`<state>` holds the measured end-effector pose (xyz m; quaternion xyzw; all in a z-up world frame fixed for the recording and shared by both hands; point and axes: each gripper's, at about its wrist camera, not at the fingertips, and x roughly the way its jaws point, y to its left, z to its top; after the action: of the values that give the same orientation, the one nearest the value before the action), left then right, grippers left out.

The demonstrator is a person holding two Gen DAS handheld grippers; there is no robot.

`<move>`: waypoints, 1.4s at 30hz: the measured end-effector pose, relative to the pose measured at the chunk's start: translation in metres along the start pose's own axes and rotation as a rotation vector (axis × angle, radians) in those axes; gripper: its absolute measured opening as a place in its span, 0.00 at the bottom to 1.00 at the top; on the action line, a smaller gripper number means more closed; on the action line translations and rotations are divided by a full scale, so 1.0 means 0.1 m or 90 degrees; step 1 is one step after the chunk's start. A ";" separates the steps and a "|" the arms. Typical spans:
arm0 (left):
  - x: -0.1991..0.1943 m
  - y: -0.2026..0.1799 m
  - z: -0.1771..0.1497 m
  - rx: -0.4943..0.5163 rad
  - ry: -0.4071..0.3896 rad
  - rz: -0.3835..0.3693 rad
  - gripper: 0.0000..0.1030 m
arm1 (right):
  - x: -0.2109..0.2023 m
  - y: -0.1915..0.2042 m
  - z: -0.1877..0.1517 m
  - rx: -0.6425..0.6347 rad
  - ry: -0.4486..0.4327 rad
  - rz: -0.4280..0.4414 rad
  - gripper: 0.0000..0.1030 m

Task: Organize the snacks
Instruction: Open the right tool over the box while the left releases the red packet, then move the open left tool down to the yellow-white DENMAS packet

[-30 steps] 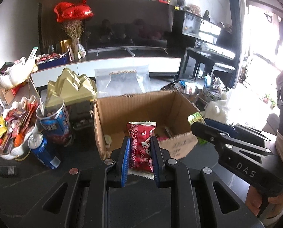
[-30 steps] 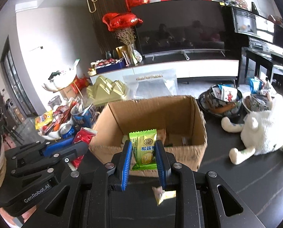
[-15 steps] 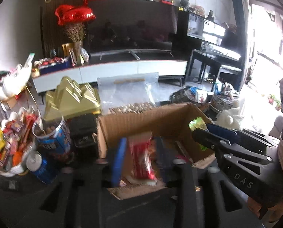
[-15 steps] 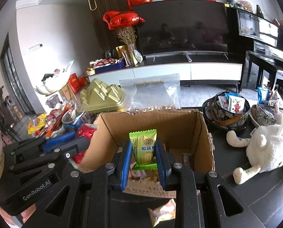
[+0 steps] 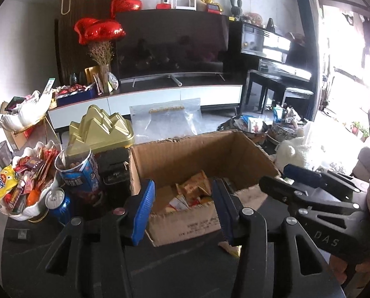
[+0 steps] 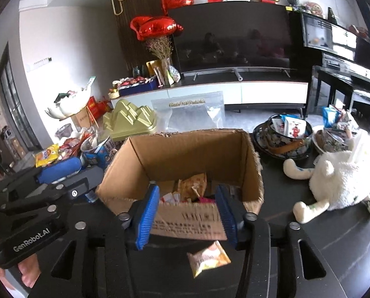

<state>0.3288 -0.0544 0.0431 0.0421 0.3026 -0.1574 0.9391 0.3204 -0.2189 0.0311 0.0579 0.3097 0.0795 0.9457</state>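
An open cardboard box (image 5: 200, 154) stands on the dark table and holds several snack packets (image 5: 192, 193); it also shows in the right wrist view (image 6: 192, 154) with the packets (image 6: 192, 186) inside. My left gripper (image 5: 182, 211) is open and empty in front of the box's near wall. My right gripper (image 6: 187, 213) is open and empty just above the box's near flap. A small orange packet (image 6: 208, 260) lies on the table in front of the box, under the right gripper.
A white bowl of snacks (image 5: 23, 186), a blue can (image 5: 58, 203), a blue tub (image 5: 80, 173) and a gold tin (image 5: 100, 129) stand left of the box. A white plush toy (image 6: 339, 181) and dark bowls (image 6: 284, 134) of packets are right. A clear zip bag (image 6: 190, 114) stands behind.
Both grippers have opened. The red packet left the left gripper and the green packet left the right gripper. Both grippers stand nearer the box opening.
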 end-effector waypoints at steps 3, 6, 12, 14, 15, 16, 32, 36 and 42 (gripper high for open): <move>-0.10 -0.10 -0.05 0.011 -0.006 -0.001 0.48 | -0.15 -0.05 -0.07 0.006 -0.006 -0.012 0.51; -0.15 -0.19 -0.09 0.020 -0.008 -0.008 0.50 | -0.27 -0.13 -0.15 0.017 -0.011 -0.034 0.56; -0.12 -0.40 -0.22 0.038 0.007 -0.031 0.51 | -0.42 -0.31 -0.33 0.048 -0.009 -0.068 0.57; -0.08 -0.46 -0.28 0.043 0.015 -0.043 0.51 | -0.43 -0.38 -0.40 0.057 0.001 -0.074 0.57; -0.06 -0.49 -0.30 0.045 0.017 -0.047 0.51 | -0.42 -0.40 -0.43 0.061 0.005 -0.076 0.57; -0.04 -0.51 -0.32 0.046 0.022 -0.052 0.51 | -0.42 -0.43 -0.46 0.066 0.009 -0.078 0.57; 0.43 -0.75 -0.70 0.061 0.084 -0.086 0.51 | -0.16 -0.80 -0.93 0.118 0.062 -0.102 0.57; 0.60 -0.79 -0.81 0.067 0.104 -0.091 0.51 | -0.08 -0.88 -1.01 0.118 0.077 -0.115 0.57; 0.82 -0.84 -0.95 0.081 0.124 -0.101 0.51 | 0.08 -1.00 -1.11 0.134 0.109 -0.125 0.57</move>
<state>0.3121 -0.1391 -0.0810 0.0930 0.3837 -0.2450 0.8855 0.2724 -0.3086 -0.0785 0.1192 0.3996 -0.0420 0.9079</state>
